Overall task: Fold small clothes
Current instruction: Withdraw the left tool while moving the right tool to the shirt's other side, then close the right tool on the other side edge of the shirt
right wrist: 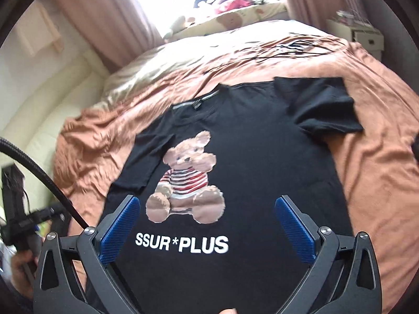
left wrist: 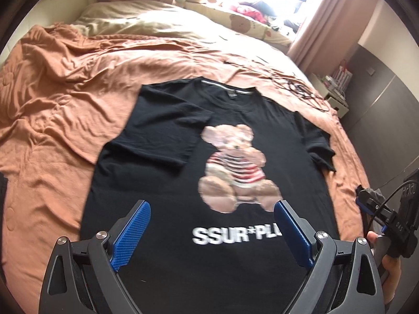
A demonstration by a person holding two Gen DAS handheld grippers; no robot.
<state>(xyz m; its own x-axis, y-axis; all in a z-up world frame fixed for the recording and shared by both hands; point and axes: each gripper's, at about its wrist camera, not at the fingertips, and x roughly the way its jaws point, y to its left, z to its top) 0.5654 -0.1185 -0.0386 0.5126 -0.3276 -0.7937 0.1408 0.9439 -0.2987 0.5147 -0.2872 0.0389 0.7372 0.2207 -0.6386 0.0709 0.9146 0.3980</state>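
A black cotton T-shirt with a teddy-bear print (left wrist: 167, 136) lies flat, face up, on the rumpled orange bedsheet (left wrist: 52, 99). Left gripper (left wrist: 211, 231) and right gripper (right wrist: 207, 225) both hover above its hem, jaws wide apart, holding nothing. Left view shows one sleeve folded inward over the chest; right view shows the other sleeve (right wrist: 322, 107) spread outward and the full "SSUR*PLUS" lettering (right wrist: 182, 243).
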